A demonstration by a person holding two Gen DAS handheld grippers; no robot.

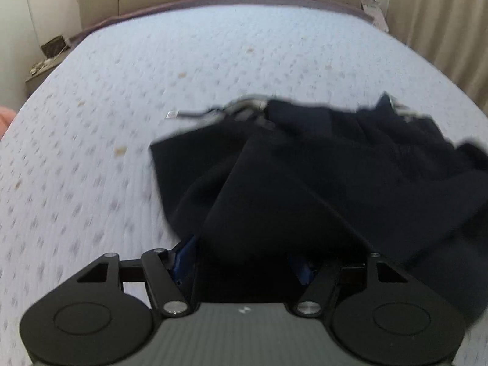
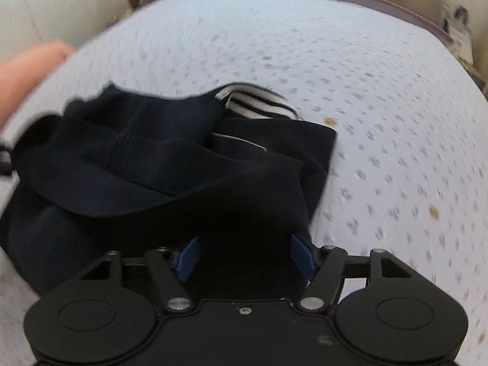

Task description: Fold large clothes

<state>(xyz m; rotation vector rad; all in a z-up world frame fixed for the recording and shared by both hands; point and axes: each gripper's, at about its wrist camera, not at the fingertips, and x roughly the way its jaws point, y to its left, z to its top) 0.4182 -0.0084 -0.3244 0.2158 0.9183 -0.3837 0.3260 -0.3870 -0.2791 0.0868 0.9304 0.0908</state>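
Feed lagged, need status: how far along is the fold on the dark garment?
Early. Done: the garment is on the bed, still bunched. In hand: cloth fills both the left gripper and the right gripper, apparently gripped, though the fingers are mostly hidden. Left: spreading flat and every fold.

We see a matt dark cloth garment (image 1: 305,177) on a quilted, dimpled fabric bed (image 1: 213,55). Our claws (image 2: 244,253) are matt black plastic with shiny metal pins and blue pads (image 2: 189,253).
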